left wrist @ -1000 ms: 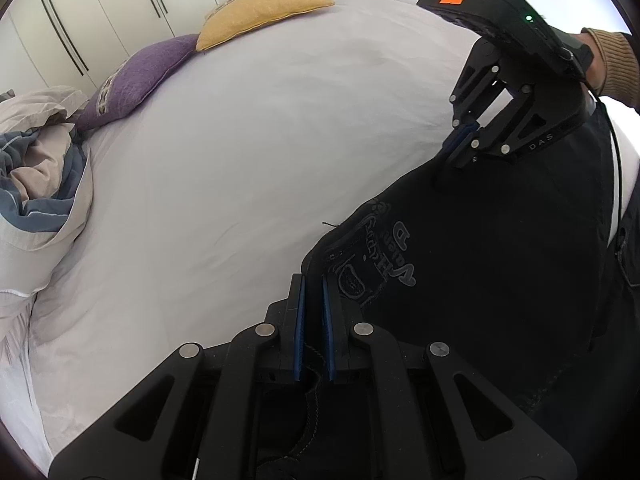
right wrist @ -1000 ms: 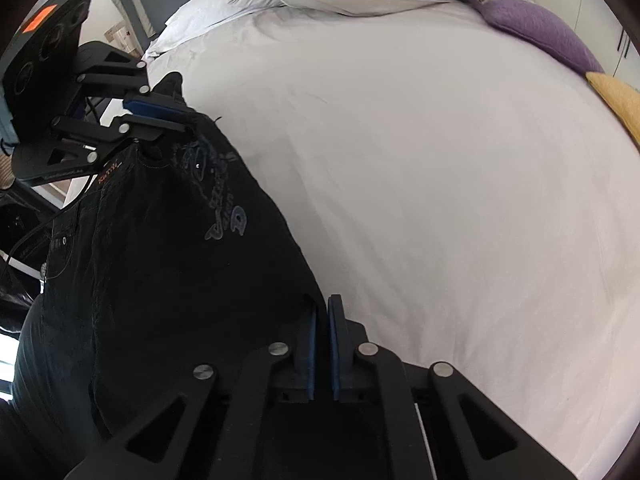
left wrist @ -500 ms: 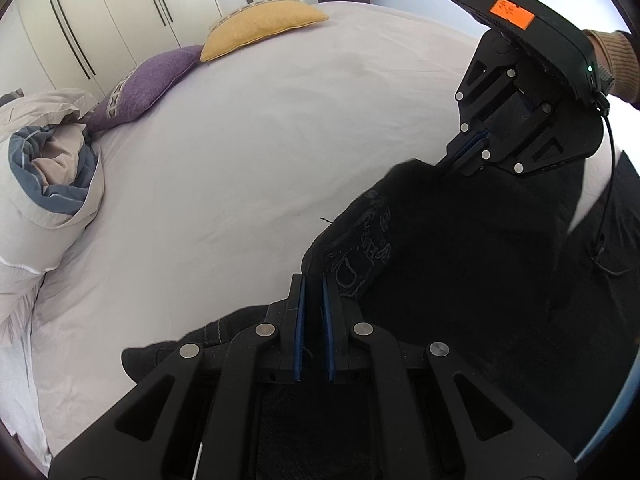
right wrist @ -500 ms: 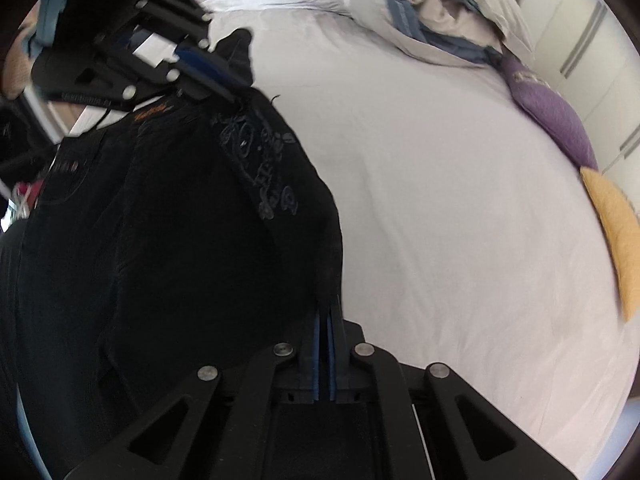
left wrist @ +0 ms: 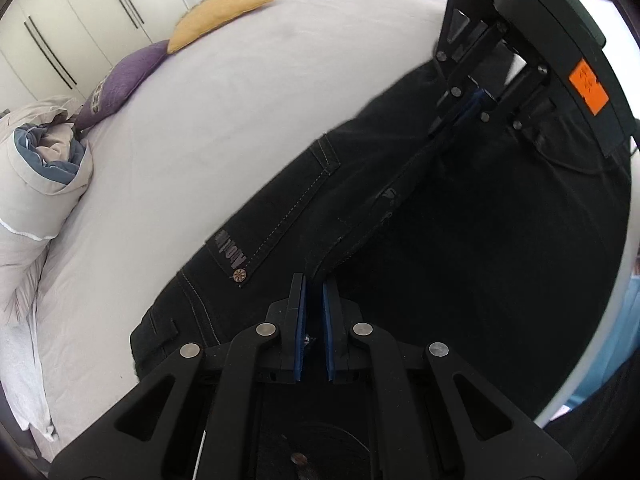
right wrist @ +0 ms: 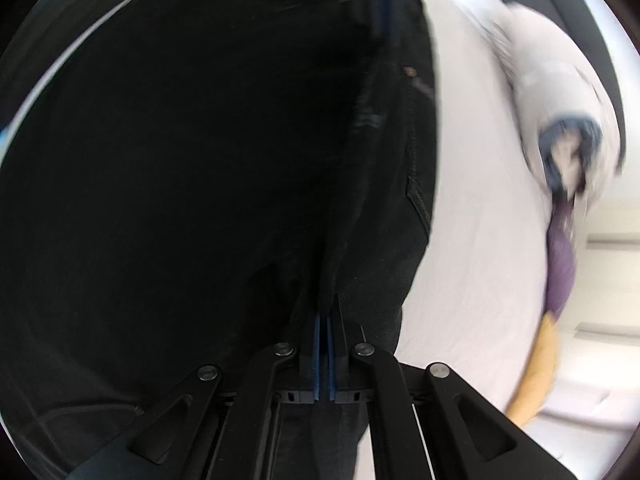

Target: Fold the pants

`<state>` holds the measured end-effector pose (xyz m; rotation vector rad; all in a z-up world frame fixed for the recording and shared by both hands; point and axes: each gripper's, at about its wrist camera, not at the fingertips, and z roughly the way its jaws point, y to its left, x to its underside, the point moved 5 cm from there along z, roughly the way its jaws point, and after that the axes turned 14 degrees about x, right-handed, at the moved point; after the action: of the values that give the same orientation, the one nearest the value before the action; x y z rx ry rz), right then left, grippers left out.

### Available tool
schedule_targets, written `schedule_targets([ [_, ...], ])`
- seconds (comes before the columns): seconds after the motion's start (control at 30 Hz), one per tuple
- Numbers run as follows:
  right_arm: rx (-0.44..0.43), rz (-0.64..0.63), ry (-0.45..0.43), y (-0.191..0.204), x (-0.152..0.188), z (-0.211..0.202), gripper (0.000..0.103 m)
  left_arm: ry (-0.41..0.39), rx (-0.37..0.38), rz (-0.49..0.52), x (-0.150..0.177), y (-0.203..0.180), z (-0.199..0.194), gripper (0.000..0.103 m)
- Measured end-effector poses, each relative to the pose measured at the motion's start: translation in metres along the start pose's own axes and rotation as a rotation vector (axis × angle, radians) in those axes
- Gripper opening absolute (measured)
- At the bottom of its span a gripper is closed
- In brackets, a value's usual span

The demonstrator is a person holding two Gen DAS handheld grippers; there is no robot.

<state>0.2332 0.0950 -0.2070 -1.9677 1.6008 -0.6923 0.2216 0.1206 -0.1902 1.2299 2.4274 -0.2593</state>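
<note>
A: Gripping the black pants (left wrist: 460, 240) on both sides, as far as I can see. My left gripper (left wrist: 314, 292) has its 2 blue pads (left wrist: 300, 328) drawn narrow on a dark fold of the fabric.

B: And the right one?

A: In the left wrist view my right gripper (left wrist: 448, 128) comes in from the upper right, orange sticker (left wrist: 588, 87) on its housing, and it is pinched onto the pants there. From its own camera, the right gripper (right wrist: 323, 320) has its pads nearly together with a ridge of cloth rising between them.

B: Where do the pants lie?

A: On the white bed sheet (left wrist: 224, 120), spread across the near right part of the bed. A stitched pocket with a rivet (left wrist: 240, 276) faces up just left of my left fingers, and a taut fold runs between the 2 grippers.

B: Anything else on the bed?

A: A yellow pillow (left wrist: 224, 10) and a purple pillow (left wrist: 120, 76) lie side by side at the far edge, touching. A rolled duvet (left wrist: 44, 160) sits at the left. White wardrobe doors (left wrist: 80, 20) stand behind. The right wrist view is blurred, so I cannot make out fine detail there.
</note>
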Motion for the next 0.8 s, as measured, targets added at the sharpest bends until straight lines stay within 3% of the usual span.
schedule_targets([
  [0.37,0.149,-0.373,-0.029,0.077,-0.023,-0.043,0.003,0.074,-0.034,0.086,0.061,-0.072,-0.005,0.006],
  [0.8,0.179,-0.542,-0.106,0.136,-0.038,-0.095,0.003,0.144,-0.091,0.21,0.117,-0.138,-0.016,0.006],
])
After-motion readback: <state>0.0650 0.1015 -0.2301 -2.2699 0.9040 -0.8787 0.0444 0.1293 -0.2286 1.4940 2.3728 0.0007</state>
